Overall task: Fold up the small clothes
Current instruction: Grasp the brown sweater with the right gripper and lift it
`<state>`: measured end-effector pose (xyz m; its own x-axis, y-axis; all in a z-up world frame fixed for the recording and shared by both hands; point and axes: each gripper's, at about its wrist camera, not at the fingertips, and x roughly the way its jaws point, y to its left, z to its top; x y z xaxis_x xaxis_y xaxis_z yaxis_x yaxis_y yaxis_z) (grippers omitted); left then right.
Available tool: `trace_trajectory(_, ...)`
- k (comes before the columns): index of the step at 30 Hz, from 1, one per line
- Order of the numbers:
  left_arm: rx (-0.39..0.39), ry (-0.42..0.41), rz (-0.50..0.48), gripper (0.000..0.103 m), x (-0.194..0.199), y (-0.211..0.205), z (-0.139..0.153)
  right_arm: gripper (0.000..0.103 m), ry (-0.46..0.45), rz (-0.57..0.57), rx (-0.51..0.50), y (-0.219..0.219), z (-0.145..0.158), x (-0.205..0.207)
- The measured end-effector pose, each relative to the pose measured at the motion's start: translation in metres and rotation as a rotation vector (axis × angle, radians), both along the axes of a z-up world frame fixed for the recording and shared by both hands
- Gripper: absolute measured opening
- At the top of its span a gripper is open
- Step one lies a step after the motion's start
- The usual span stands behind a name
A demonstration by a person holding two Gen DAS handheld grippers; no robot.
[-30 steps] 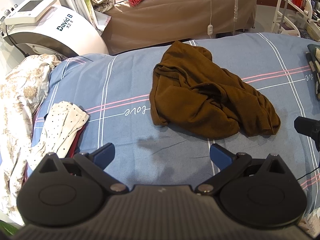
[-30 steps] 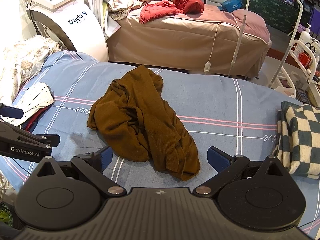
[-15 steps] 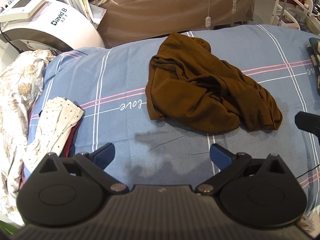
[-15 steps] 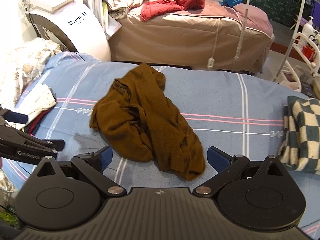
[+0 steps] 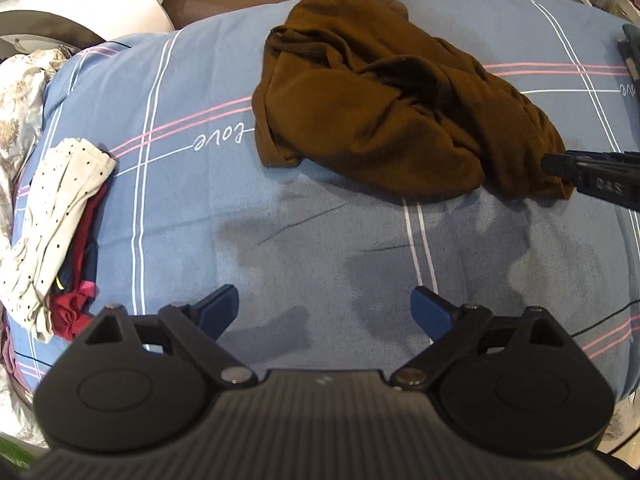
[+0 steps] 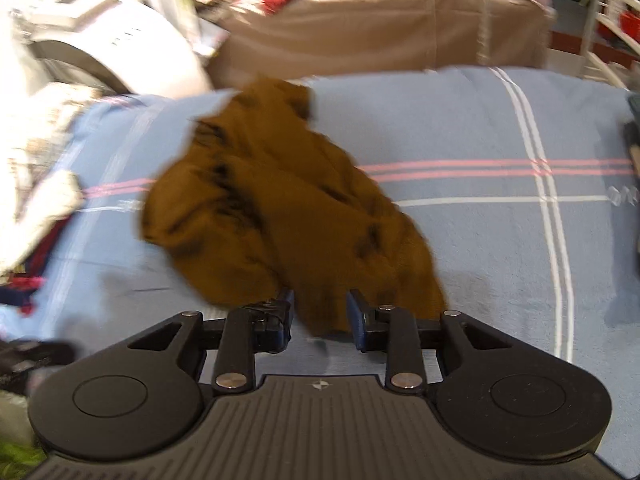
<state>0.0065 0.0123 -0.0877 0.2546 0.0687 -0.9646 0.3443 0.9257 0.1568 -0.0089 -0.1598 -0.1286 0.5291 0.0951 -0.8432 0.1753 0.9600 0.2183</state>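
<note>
My right hand-held gripper point(image 6: 320, 316) is closing around the brown garment's point(image 6: 280, 208) near hem on the bed point(image 6: 480, 240); I should pinch one layer only. My left hand-held gripper point(image 5: 324, 308), jaws narrowing but empty, needs the hem's other corner.

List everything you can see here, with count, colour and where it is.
garment: one, brown, crumpled mid-bed
bedsheet: one, blue with pink and white stripes, under everything
clothes pile: one, white dotted piece over red, bed's left edge
machine: one, white, beyond the bed, left
couch: one, tan, behind the bed
blanket: one, dark, only an edge at right
left gripper: black, blue pads, jaws closing over bare sheet
right gripper: jaws closing around garment's near edge
</note>
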Motion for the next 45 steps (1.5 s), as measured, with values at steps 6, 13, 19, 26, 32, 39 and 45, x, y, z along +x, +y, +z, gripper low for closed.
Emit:
trace_trajectory(6,0.006,-0.007,-0.011,0.094,0.002,-0.002,0.001,0.006,0.068,-0.080,0.076,-0.012,-0.023,0.003)
trace_trajectory(13,-0.001,-0.072,0.084,0.094,0.027,0.025,0.008,0.003,-0.137,0.072,0.209,0.033,0.028,0.015)
trace_trajectory(19,0.023,-0.128,0.288,0.093,0.060,0.103,0.031,0.004,-0.248,0.369,0.488,0.108,0.085,0.033)
trace_trajectory(26,0.122,-0.201,0.362,0.090,0.069,0.173,0.048,0.004,-0.226,0.556,0.613,0.159,0.085,0.029)
trace_trajectory(32,-0.043,-0.163,0.470,0.097,0.087,0.195,0.029,0.103,-0.116,0.551,0.438,0.159,0.053,0.041)
trace_trajectory(39,-0.016,-0.102,0.291,0.094,0.105,0.119,-0.054,0.093,-0.191,0.258,-0.013,0.078,0.042,0.094)
trace_trajectory(45,0.062,-0.102,0.169,0.096,0.118,0.065,-0.102,0.012,-0.013,0.206,-0.068,0.056,-0.005,0.124)
